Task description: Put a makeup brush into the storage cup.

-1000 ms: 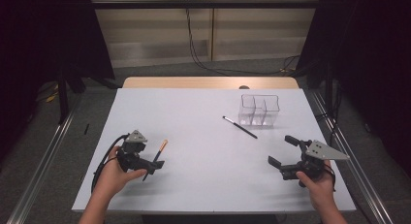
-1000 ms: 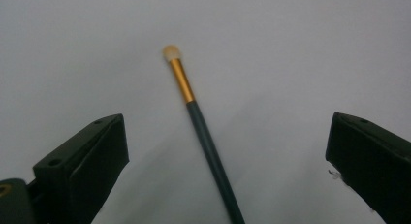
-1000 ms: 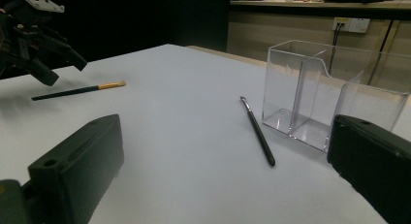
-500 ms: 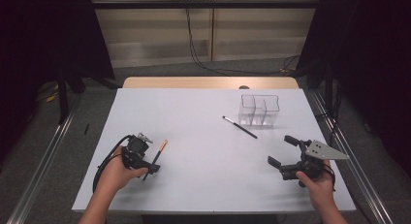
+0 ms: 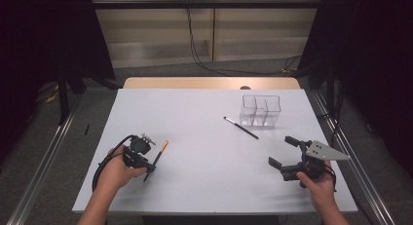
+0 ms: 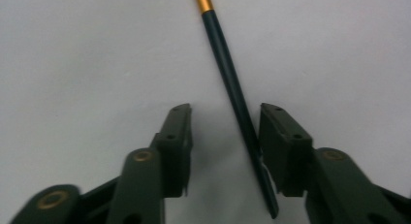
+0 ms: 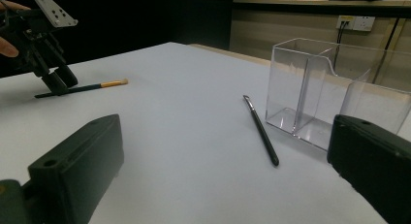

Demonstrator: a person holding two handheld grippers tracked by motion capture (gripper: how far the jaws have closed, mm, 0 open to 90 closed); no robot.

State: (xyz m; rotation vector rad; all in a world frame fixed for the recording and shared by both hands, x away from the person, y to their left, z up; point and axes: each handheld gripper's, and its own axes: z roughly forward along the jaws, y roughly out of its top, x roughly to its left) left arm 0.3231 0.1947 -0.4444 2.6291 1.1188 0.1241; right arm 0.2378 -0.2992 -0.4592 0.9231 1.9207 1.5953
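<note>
My left gripper [image 6: 224,124] jaws just closing around the dark gold-banded brush handle [image 6: 232,86], one pad touching, not clamped; right gripper [image 5: 288,157] wide open.

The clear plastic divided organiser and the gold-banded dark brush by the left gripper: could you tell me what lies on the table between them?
A thin black brush lies there on bare white table, close to the organiser, in the high view.
</note>
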